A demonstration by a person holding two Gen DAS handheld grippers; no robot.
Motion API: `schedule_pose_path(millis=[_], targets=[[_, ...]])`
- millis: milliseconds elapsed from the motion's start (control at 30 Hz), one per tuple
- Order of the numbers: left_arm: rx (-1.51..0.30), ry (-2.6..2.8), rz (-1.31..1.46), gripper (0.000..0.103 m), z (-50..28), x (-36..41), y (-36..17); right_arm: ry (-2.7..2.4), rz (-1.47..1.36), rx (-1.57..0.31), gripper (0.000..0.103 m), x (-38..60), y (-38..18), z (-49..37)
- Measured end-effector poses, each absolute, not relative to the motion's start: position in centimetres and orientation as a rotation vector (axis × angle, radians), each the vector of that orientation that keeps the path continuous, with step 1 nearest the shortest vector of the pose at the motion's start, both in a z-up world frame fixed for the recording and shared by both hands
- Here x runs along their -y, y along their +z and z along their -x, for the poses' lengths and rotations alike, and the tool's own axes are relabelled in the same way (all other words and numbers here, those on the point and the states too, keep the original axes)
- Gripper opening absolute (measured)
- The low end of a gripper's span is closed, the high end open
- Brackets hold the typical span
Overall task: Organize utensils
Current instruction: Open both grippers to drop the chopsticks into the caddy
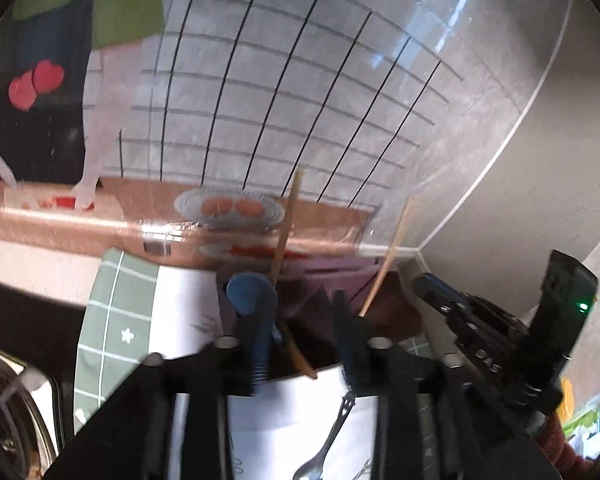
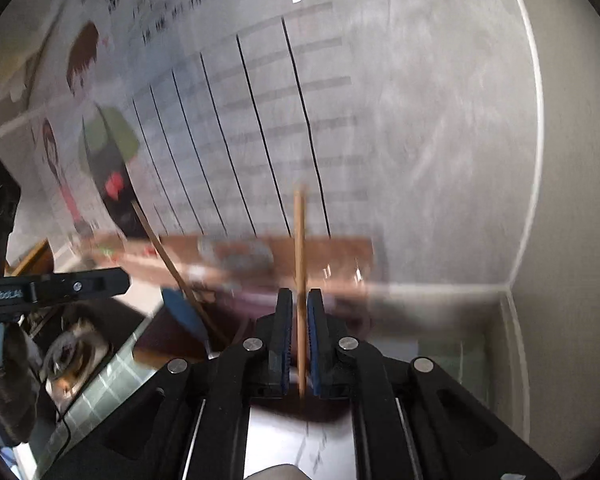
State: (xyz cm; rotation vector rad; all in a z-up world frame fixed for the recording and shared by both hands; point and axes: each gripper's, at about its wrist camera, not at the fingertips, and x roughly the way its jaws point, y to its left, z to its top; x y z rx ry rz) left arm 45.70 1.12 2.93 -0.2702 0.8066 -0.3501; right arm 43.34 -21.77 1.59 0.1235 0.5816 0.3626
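Holding a wooden chopstick (image 2: pixel 299 280) upright, your right gripper (image 2: pixel 299 316) has its blue pads pressed against the stick from both sides, and the stick's lower end drops out of sight behind the gripper body. Your left gripper (image 1: pixel 296 320) stands partly spread above a white container (image 1: pixel 300 412), and a second chopstick (image 1: pixel 285 236) leans in the gap between its fingers; you cannot tell from the blur whether either pad touches it. That stick's lower end runs down into the container's dark mouth, though how far in it reaches is hidden. A metal spoon (image 1: pixel 320 452) shows low in the left wrist view against the container's white side, its bowl cut off by the frame edge, and whether it hangs on the container or lies in front of it is unclear. The right wrist view is smeared, so the counter (image 2: pixel 108 392) with its green grid mat (image 1: pixel 112 320) and the round metal object at the left edge are hard to make out. A printed poster (image 1: pixel 280 92) fills the wall behind.
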Motion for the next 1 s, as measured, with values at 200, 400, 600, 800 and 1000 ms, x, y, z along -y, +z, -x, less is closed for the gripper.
schedule_pose_path(millis=[200, 400, 600, 800, 1000], targets=[[-0.809, -0.311, 0.221, 0.049, -42.7, -2.0, 3.7, 0.355, -0.101, -0.649, 0.015, 22.4, 2.5, -40.2], [-0.833, -0.262, 0.199, 0.055, -37.7, -4.1, 3.2, 0.408, -0.07, -0.747, 0.024, 21.8, 3.2, -35.5], [-0.935, -0.238, 0.18, 0.056, -32.5, -6.3, -1.0, 0.533, -0.091, -0.942, 0.026, 18.2, -1.3, -31.1], [-1.021, -0.192, 0.195, 0.056, -28.7, -9.3, -4.9, 0.667, 0.075, -1.063, 0.026, 13.0, -6.4, -24.6], [-1.028, -0.135, 0.259, 0.056, -26.5, -12.5, -6.2, 0.788, 0.145, -1.139, 0.026, 9.4, -8.8, -20.1]])
